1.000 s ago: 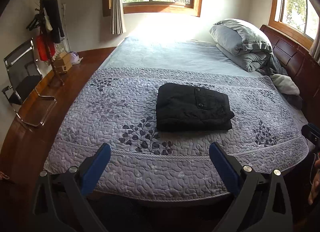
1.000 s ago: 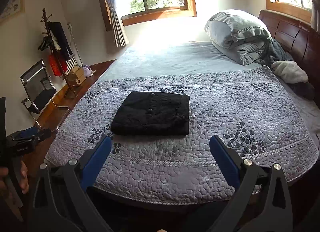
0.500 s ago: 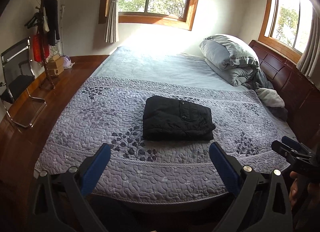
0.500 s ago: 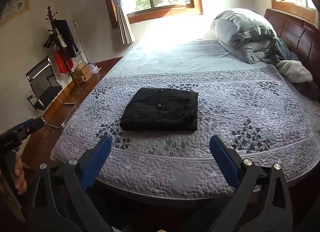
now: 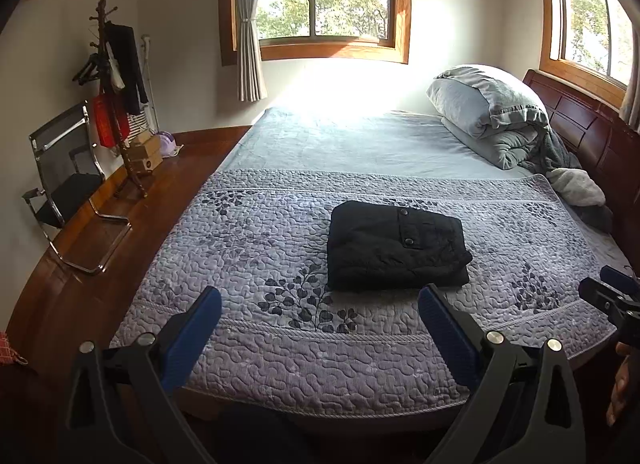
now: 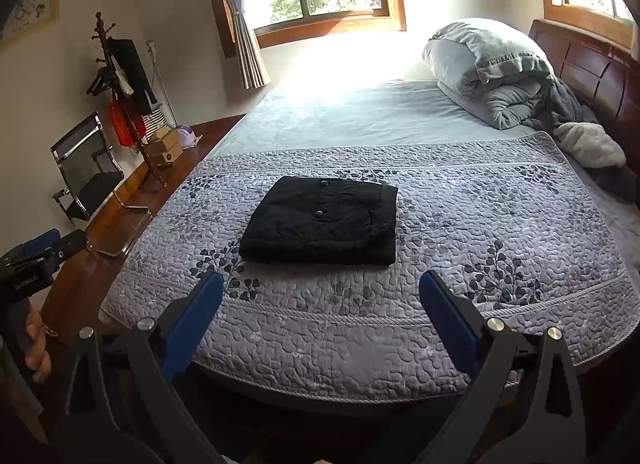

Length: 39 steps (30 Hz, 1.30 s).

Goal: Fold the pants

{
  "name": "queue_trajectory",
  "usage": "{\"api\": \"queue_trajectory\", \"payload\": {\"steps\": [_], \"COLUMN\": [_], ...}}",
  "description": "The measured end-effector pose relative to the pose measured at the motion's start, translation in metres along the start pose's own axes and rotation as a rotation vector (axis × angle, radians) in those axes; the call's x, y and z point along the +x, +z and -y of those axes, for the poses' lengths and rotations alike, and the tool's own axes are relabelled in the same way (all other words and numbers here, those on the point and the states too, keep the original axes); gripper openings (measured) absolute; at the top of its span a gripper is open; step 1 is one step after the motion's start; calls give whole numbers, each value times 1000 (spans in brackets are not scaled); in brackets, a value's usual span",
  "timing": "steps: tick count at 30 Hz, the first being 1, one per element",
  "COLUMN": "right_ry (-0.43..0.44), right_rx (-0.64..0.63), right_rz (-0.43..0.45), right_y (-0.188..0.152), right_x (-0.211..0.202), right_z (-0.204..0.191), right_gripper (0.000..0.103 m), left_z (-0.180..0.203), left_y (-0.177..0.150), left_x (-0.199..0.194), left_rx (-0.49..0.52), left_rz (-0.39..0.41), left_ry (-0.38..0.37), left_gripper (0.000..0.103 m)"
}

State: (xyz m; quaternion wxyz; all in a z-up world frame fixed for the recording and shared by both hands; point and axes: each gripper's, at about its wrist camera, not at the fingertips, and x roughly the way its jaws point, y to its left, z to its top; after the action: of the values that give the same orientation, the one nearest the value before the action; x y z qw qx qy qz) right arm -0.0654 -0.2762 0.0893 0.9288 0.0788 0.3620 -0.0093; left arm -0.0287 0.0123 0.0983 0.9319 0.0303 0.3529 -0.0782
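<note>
Black pants (image 5: pixel 394 250) lie folded into a compact rectangle on the quilted grey bedspread (image 5: pixel 248 248), near the bed's front edge. They also show in the right wrist view (image 6: pixel 322 221). My left gripper (image 5: pixel 320 314) is open and empty, held back from the bed's front edge, apart from the pants. My right gripper (image 6: pixel 320 300) is open and empty, also held back from the front edge. Each gripper shows at the side of the other's view: the right one (image 5: pixel 612 298), the left one (image 6: pixel 36 260).
A folded grey duvet and pillows (image 5: pixel 492 111) are piled at the wooden headboard (image 5: pixel 592 131). A black chair (image 5: pixel 64 183), a coat rack (image 5: pixel 120 103) and small boxes stand on the wooden floor at the left. Windows are behind.
Both grippers have drawn back and tilted up a little, so more of the room shows. The pants have not moved. Both grippers stay open.
</note>
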Motion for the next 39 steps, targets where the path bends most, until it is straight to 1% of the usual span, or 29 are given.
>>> {"api": "queue_trajectory", "payload": {"steps": [11, 15, 19, 24, 34, 39], "right_ry": [-4, -10, -33, -84, -91, -99], "right_rx": [-7, -7, -11, -14, -7, -4], "right_rz": [-5, 3, 2, 22, 40, 48], "right_y": [-1, 1, 3, 6, 6, 5], "right_x": [0, -1, -1, -7, -15, -19], "right_z": [-6, -7, -8, -5, -2, 1], "right_gripper": [98, 98, 98, 98, 98, 98], "left_z": [-3, -5, -6, -5, 16, 22], "left_y": [-1, -1, -3, -5, -14, -16], "left_x": [1, -1, -1, -1, 0, -1], "left_rx": [-7, -9, -4, 19, 56, 64], "left_rz": [-20, -16, -22, -23, -53, -53], "left_ry": [-39, -28, -18, -14, -44, -54], "left_gripper": [99, 99, 99, 99, 99, 99]}}
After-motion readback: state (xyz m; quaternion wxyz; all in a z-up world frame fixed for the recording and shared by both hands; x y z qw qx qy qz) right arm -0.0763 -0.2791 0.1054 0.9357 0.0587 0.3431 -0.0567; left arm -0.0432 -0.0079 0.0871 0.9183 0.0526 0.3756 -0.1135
